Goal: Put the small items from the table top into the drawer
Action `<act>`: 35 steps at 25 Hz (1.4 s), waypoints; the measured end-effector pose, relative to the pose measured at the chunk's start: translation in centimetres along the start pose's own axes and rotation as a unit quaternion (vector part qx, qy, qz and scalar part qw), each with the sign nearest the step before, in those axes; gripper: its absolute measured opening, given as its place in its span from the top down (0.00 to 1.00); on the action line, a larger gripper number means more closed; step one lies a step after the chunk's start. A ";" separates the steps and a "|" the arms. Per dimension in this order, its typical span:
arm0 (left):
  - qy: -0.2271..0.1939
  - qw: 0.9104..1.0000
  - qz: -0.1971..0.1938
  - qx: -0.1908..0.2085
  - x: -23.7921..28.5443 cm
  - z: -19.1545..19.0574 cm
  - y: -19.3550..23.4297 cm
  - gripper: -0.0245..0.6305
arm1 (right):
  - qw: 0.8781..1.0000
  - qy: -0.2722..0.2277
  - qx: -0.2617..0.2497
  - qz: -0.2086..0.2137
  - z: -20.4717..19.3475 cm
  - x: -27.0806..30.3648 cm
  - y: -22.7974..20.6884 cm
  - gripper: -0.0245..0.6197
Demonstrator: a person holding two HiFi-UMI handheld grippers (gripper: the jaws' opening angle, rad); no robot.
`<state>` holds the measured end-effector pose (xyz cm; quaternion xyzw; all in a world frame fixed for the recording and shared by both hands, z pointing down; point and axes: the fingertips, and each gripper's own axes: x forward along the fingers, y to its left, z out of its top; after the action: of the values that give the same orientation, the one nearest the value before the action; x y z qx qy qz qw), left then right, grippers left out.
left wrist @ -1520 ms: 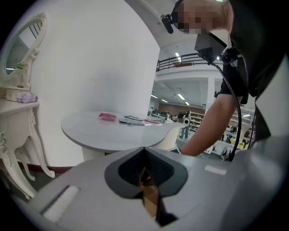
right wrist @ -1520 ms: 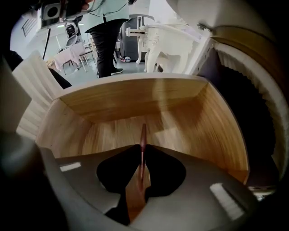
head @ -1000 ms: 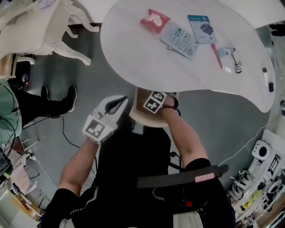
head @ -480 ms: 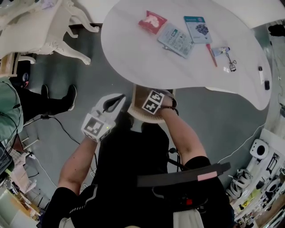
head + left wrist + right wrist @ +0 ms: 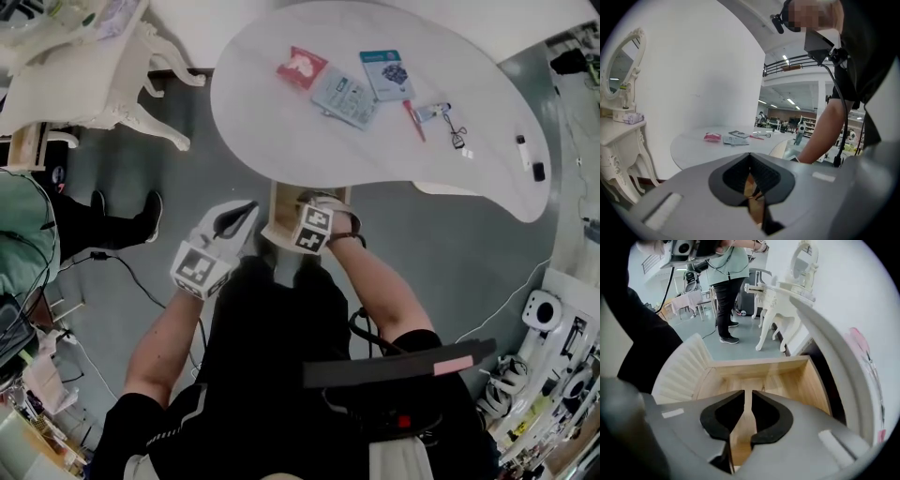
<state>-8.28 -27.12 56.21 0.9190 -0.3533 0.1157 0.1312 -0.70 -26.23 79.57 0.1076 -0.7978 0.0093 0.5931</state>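
Note:
The small items lie on the white round table [image 5: 281, 131]: a red packet [image 5: 302, 67], two card packs [image 5: 343, 97], a red pen [image 5: 413, 120] and an eyelash curler [image 5: 457, 136]. Under the table's near edge the wooden drawer [image 5: 279, 208] stands pulled out. My right gripper [image 5: 298, 225] hovers over the drawer [image 5: 759, 363]. Its jaws [image 5: 748, 391] are closing to a narrow gap with nothing between them, and bare wood shows through. The left gripper [image 5: 249, 208] hangs left of the drawer, off the table. Its tips [image 5: 749, 154] meet and I see nothing held.
A white vanity table with a mirror [image 5: 787, 291] and a white chair [image 5: 84, 75] stand to the left. A person in a green top [image 5: 729, 268] stands beyond the drawer. A cable [image 5: 141, 272] runs over the grey floor. Two small things [image 5: 530, 157] lie at the table's right end.
The head view has swung, so the table and its items sit further left. My right gripper stays over the open drawer, and the left gripper has hardly moved.

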 end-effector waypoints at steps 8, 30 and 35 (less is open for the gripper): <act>-0.025 1.000 0.006 0.010 -0.6 3.9 -1.4 0.96 | 0.992 -0.094 0.084 -0.032 3.2 -7.3 -1.7 0.96; -0.091 0.995 0.030 0.015 -2.8 13.4 -4.1 0.96 | 0.889 -0.346 0.253 -0.160 7.5 -30.3 -7.2 0.96; -0.110 0.993 0.046 0.010 -3.5 15.5 -4.4 0.96 | 0.842 -0.414 0.284 -0.195 7.9 -36.2 -8.0 0.96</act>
<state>-5.96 -26.78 39.89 0.9100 -0.4066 0.0237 0.0769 3.26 -29.38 41.98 0.4184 -0.8943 0.0743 0.1403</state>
